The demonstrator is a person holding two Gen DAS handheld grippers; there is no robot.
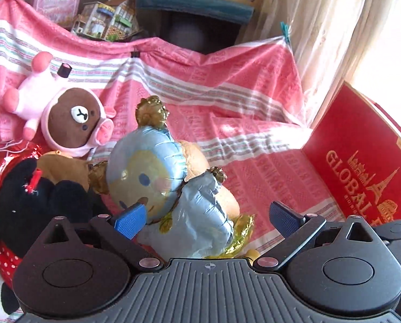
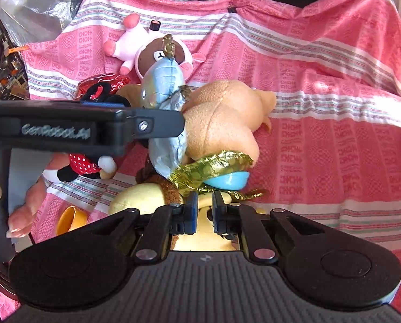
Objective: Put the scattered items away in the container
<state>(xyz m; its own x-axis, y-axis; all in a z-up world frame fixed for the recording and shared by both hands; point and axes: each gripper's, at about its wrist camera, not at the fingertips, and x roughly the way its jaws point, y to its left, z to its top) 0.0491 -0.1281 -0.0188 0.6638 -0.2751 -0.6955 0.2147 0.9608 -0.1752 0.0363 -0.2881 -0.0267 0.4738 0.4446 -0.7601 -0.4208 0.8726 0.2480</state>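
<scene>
The right claw point(image 2: 202, 210) has its blue pads drawn nearly together, pinching what looks like the soft edge of a yellow plush toy point(image 2: 143, 197) just under it, though the grip point is partly hidden. Just beyond its tips lies the gold foil frill and blue base of a foil balloon doll point(image 2: 168, 145), leaning on a tan plush point(image 2: 222, 123).

The left claw point(image 1: 209, 219) is spread wide, holding nothing; the same balloon doll point(image 1: 157, 177) sits between and beyond its pads, the left pad point(image 1: 130, 220) close against the doll's face. To its left lie a black mouse plush point(image 1: 38, 196) and a brown bear in a pink pig suit point(image 1: 71, 121). Everything rests on a pink patterned cloth point(image 1: 227, 102). A red box point(image 1: 362, 156) stands at the right edge.
</scene>
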